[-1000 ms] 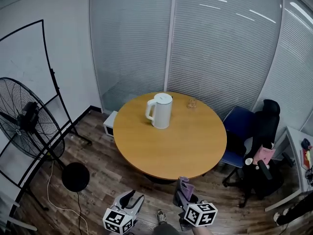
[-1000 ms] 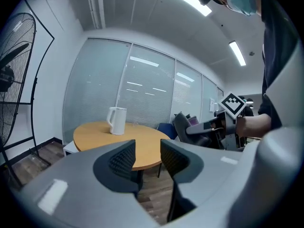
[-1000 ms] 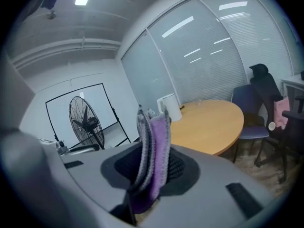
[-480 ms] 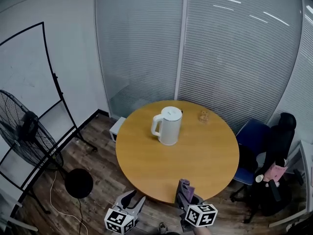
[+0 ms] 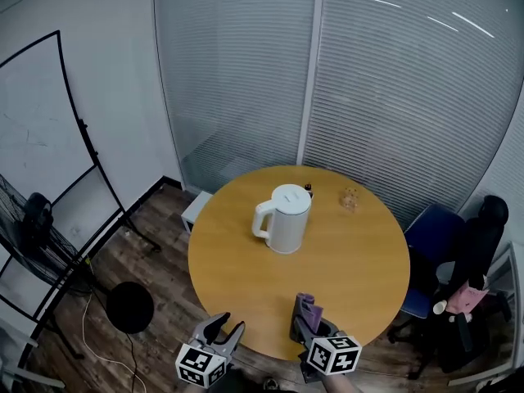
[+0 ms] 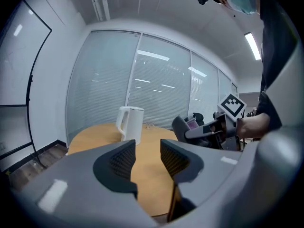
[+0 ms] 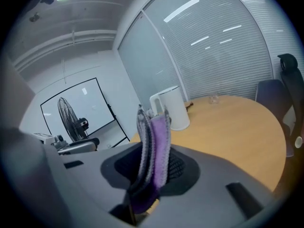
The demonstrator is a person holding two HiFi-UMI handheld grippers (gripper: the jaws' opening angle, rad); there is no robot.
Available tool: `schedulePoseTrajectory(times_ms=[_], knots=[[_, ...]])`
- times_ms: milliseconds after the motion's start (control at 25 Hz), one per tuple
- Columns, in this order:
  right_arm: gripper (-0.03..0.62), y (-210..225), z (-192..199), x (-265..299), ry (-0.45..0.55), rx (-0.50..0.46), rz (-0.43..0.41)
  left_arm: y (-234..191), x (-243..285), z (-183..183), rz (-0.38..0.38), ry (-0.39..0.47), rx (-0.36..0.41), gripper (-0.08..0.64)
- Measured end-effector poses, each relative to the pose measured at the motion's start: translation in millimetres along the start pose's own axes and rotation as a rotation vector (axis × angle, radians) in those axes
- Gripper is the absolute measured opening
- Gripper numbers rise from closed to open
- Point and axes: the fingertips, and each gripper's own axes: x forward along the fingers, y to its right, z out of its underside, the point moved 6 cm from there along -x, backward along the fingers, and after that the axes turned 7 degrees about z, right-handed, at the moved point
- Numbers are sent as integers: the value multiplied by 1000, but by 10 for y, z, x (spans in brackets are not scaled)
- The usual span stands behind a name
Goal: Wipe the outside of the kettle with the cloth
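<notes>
My left gripper [image 5: 224, 329] holds its jaws apart, empty. My right gripper [image 5: 304, 318] is clamped on the cloth [image 7: 154, 146]. Both point forward, tilted slightly down.

kettle [image 5: 283, 219] on the round table [image 5: 352, 285], just off centre toward 11 o'clock; a glass [image 5: 350, 199] at 1 o'clock by the far rim (chairs [image 5: 435, 237] at 3 o'clock, fan [image 5: 34, 229] at 9 o'clock).

Both grippers handheld, grey moulded plastic bodies w/ darker jaws. The left gripper [image 5: 225, 327] has charcoal ribbed pads [image 6: 122, 159] w/ curved outline. The right gripper [image 5: 304, 324] is the same build, w/ black textured pads [image 7: 176, 165]. Each carries a white cube w/ black square markers: left cube [image 5: 201, 365], right cube [image 5: 334, 354]. Person wears a dark top [image 6: 273, 56], long sleeve [image 6: 270, 112].
</notes>
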Motion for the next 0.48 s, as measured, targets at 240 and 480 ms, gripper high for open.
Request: schedulePoseTrajectory(times_ms=[240,480], knots=[[92,-105,-200,399,29,9,99,-566,347,-112,114,-24,8,149],[92,-266,-377,760,75,64,220,-1145,704,-363,248,-44,56,149]])
